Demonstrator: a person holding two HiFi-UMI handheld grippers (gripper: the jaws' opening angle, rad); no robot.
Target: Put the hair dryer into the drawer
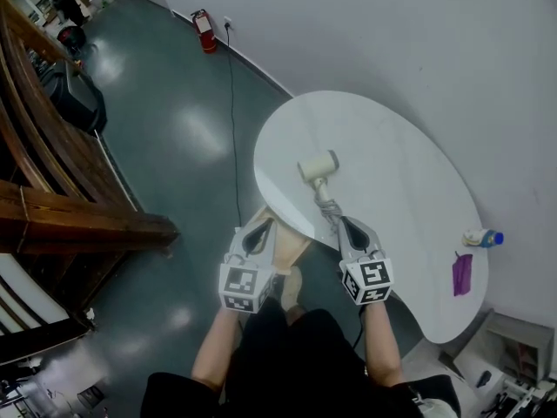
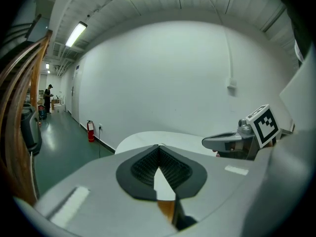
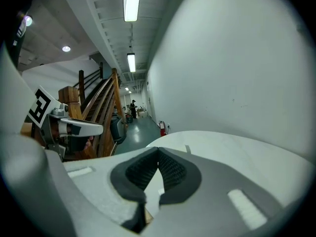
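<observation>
Lying near the near-left edge of the white table (image 1: 409,164), the hair dryer (image 1: 318,168) is untouched. The left gripper (image 1: 260,230) and right gripper (image 1: 351,230) hover at that edge, jaws closed together, holding nothing. No drawer shows, so the whole task remains.

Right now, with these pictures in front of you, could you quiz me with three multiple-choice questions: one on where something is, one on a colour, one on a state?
1. Where is the hair dryer?
A. on the white table
B. on the floor
C. between the tongs

2. What colour is the cap of the bottle?
A. red
B. blue
C. green

3. How are the right tongs?
A. wide open
B. shut on the cord
C. shut, empty

Answers: 1 A, it lies on the tabletop; 2 B, blue shows at the bottle's end; 3 C, the pads meet with nothing between them.
</observation>
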